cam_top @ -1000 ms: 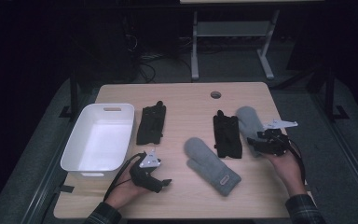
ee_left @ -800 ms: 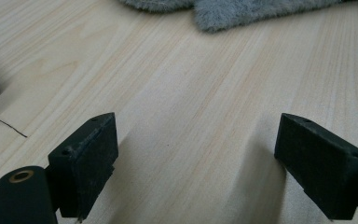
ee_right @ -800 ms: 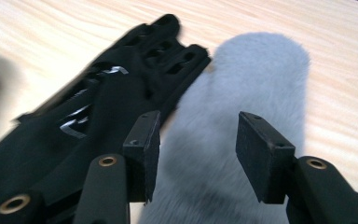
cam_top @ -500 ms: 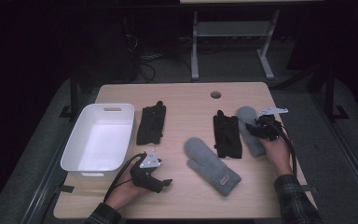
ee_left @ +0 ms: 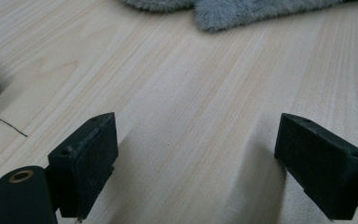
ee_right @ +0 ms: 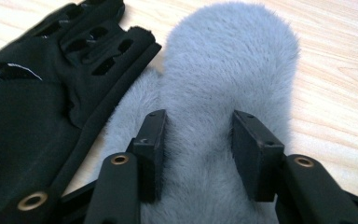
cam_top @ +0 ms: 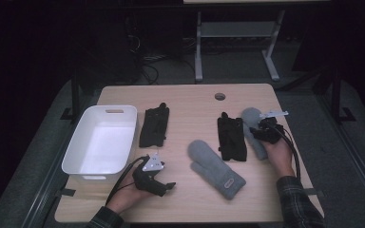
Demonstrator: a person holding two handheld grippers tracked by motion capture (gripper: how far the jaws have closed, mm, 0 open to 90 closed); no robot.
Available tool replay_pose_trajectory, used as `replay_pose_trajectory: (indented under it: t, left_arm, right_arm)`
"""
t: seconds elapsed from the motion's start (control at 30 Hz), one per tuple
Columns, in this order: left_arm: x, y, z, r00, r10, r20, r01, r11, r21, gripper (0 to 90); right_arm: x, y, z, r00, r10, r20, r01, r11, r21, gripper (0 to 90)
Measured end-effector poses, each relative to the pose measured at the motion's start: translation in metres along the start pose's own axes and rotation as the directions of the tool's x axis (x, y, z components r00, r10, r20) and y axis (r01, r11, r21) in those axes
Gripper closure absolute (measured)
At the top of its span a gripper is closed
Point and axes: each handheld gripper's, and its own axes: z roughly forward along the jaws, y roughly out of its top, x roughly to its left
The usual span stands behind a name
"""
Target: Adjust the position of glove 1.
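Note:
A grey furry mitten (cam_top: 251, 117) (ee_right: 228, 56) lies at the table's right, beside a black glove (cam_top: 231, 137) (ee_right: 32, 107). My right gripper (cam_top: 262, 131) (ee_right: 198, 123) is down on this mitten. Its jaws have just been closing, and the pads sink into the fur with a ridge of it pinched between them. A second grey mitten (cam_top: 216, 168) (ee_left: 242, 11) lies near the middle. My left gripper (cam_top: 168, 185) (ee_left: 196, 135) rests open near the front edge, with bare wood between its jaws.
A white bin (cam_top: 72, 159) stands at the left. Another black glove (cam_top: 154, 126) lies just right of it. The wooden table (cam_top: 190, 102) has a round hole (cam_top: 220, 96) near its far edge. A metal frame stands on the floor beyond.
My right gripper has moved left and down onto the far-right grey mitten, and its jaws have narrowed around the fur. The left gripper has stayed put.

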Motion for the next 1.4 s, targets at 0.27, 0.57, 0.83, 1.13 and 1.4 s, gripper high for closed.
replay_pose_trajectory:
  t: [0.27,0.57,0.83,1.13,1.4]
  left_arm:
    - [0.0,0.0,0.0,1.0,0.0,0.0,0.0,1.0,0.0,12.4]
    - [0.0,0.0,0.0,1.0,0.003,-0.002,-0.003,1.0,0.001,12.4]
    - [0.0,0.001,0.001,1.0,0.005,-0.001,-0.005,1.0,0.0,12.4]
    - [0.0,0.001,0.001,1.0,0.008,0.0,-0.008,1.0,0.003,12.4]
    - [0.0,0.001,0.001,1.0,0.008,0.001,-0.008,1.0,0.003,12.4]
  right_arm:
    - [-0.001,-0.003,0.0,0.9998,-0.009,-0.016,0.009,1.0,0.003,78.5]
    - [-0.003,0.0,-0.006,0.9999,-0.014,-0.006,0.014,1.0,-0.007,84.1]
    - [-0.017,0.002,-0.025,0.9987,0.016,-0.049,-0.017,0.999,-0.035,86.8]
    - [-0.025,0.005,-0.046,0.9953,0.031,-0.092,-0.035,0.998,-0.052,87.7]
    - [-0.018,0.011,-0.062,0.9897,0.007,-0.143,-0.016,0.998,-0.064,87.7]
